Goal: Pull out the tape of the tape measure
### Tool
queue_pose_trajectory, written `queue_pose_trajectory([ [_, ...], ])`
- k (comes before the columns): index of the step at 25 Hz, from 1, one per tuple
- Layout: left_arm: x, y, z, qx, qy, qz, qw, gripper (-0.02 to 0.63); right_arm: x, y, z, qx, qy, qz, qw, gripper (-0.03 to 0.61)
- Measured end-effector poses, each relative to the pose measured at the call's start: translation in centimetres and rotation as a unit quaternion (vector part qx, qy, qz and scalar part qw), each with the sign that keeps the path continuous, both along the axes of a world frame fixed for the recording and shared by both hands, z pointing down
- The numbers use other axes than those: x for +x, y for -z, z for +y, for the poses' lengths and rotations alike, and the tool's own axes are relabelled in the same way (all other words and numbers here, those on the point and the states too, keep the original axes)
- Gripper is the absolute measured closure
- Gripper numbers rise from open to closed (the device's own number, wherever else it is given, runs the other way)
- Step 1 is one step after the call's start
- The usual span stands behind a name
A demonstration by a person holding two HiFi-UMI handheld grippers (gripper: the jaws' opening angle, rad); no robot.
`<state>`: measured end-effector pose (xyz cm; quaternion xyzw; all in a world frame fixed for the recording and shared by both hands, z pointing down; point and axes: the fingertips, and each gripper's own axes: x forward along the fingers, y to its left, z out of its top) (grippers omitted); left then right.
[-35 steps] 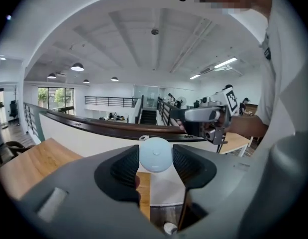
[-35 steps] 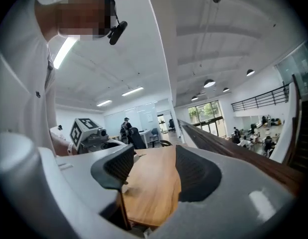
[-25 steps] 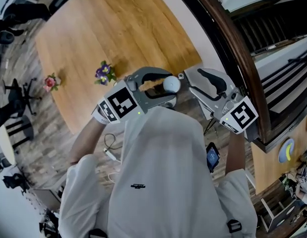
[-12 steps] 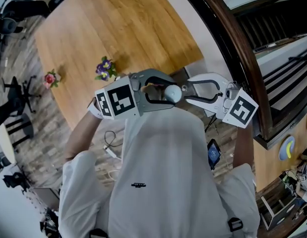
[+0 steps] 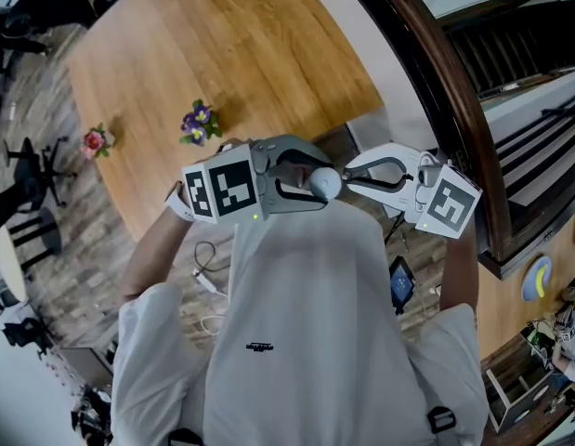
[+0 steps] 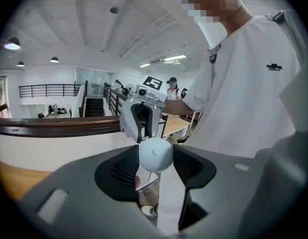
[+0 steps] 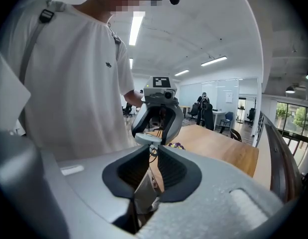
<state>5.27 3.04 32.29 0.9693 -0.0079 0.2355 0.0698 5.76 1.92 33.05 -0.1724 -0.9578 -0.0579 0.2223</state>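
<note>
A round white tape measure (image 5: 324, 183) is held in front of the person's chest, with my left gripper (image 5: 312, 185) shut on it. In the left gripper view the tape measure (image 6: 155, 155) sits as a pale ball between the dark pads. My right gripper (image 5: 348, 181) points at it from the right, tips right at the case. In the right gripper view its jaws are closing, with a narrow gap left at my right gripper (image 7: 151, 152). The tape measure's white edge (image 7: 149, 139) lies at the tips, and a thin loop hangs just below it. No drawn-out tape shows.
A wooden table (image 5: 222, 54) lies ahead, with a purple posy (image 5: 200, 124) and a pink posy (image 5: 97, 142) near its edge. A dark curved railing (image 5: 436, 91) runs along the right. Cables (image 5: 208, 277) lie on the floor at the left.
My right gripper has swung in from the right until its tips meet the tape measure, and its jaws have narrowed from wide apart. The left gripper has barely shifted, still holding the tape measure.
</note>
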Motion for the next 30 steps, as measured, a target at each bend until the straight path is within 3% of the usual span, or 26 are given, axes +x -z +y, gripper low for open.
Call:
queue_pose_trajectory([
  [6,-0.1,0.4,-0.8,-0.003,0.033,0.019,0.9993,0.377,0.1,0.1,-0.9,0.001,-0.038,0.010,0.999,0.526],
  [18,-0.7,0.0,-3.4,0.011,0.081,0.017,0.9965,0.377,0.8,-0.2,-4.1,0.046,-0.142,0.006,0.989,0.531],
  [19,-0.8,0.0,-3.6,0.012,0.084,0.017,0.9962,0.377,0.9,-0.2,-4.3,0.048,-0.151,0.006,0.987,0.566],
  [22,-1.2,0.0,-4.1,0.015,0.094,0.013,0.9954,0.377,1.6,-0.2,-5.2,0.060,-0.178,0.007,0.982,0.569],
  [27,-2.4,0.1,-4.7,0.016,0.116,0.013,0.9930,0.377,3.0,0.4,-6.6,0.064,-0.208,-0.015,0.976,0.569],
  [30,-3.2,0.2,-5.0,0.017,0.127,0.009,0.9917,0.377,2.9,1.2,-7.4,0.045,-0.233,-0.062,0.970,0.571],
])
